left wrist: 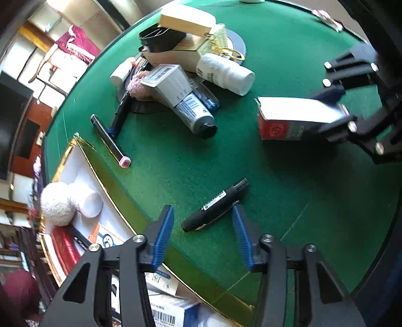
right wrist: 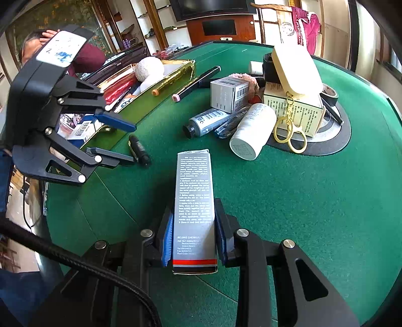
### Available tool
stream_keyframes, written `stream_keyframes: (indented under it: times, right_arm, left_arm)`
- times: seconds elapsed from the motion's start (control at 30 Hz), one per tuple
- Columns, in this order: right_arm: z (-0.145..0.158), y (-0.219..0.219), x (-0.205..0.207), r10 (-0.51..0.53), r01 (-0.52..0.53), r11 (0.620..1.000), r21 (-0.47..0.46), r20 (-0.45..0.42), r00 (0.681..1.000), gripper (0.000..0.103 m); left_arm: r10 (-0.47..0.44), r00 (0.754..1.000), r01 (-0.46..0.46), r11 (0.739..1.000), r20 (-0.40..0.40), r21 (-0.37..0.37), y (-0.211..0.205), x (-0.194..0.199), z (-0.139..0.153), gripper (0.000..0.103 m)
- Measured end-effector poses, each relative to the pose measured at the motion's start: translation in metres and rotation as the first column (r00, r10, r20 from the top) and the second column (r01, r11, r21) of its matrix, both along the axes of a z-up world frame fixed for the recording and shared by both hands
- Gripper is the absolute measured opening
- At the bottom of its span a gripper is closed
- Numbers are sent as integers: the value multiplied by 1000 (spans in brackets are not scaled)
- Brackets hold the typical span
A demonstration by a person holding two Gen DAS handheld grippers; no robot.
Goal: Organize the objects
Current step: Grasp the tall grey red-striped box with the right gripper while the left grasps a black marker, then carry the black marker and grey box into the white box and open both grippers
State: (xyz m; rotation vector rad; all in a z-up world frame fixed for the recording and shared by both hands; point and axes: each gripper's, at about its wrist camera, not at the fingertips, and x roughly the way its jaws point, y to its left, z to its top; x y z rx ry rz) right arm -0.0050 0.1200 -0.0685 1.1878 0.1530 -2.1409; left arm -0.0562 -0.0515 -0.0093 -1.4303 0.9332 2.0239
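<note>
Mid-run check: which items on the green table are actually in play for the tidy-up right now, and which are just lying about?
In play:
- grey glue carton, clamped in the right claw
- black pen, lying between the open left claw's fingers
- gold-edged box, already holding sorted items

Lying about:
- white pill bottle
- grey tube
- pink-capped marker
- gold key ring

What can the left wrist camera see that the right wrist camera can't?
Only the left wrist view shows the red end of the narrow box and the boxes at the near end of the gold tray. Only the right wrist view shows the box's printed instructions, a person in a maroon sleeve and a television. Both show the black pen, white bottle, grey tube and green table.
</note>
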Motion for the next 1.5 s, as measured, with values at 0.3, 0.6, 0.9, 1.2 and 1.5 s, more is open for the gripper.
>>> stream_keyframes:
  times: [0.3, 0.6, 0.9, 1.2, 1.5]
  right_arm:
    - [0, 11, -7, -23, 26, 998, -62, 48, 999, 25]
    - [0, 9, -6, -39, 41, 998, -53, 42, 998, 25]
    - [0, 9, -7, -37, 39, 998, -49, 38, 999, 25]
    - [2, 9, -9, -53, 55, 997, -56, 32, 998, 25]
    - [1, 11, -12, -69, 73, 995, -69, 48, 996, 25]
  left_arm:
    - [220, 975, -223, 969, 36, 103, -6, 4, 1, 20]
    - [315, 949, -311, 930, 11, 195, 11, 37, 2, 12]
    - [348, 937, -333, 916, -34, 224, 18, 33, 3, 20]
    - [418, 908, -376, 851, -39, 365, 16, 54, 3, 12]
    - [463, 886, -415, 781, 12, 466, -4, 45, 7, 12]
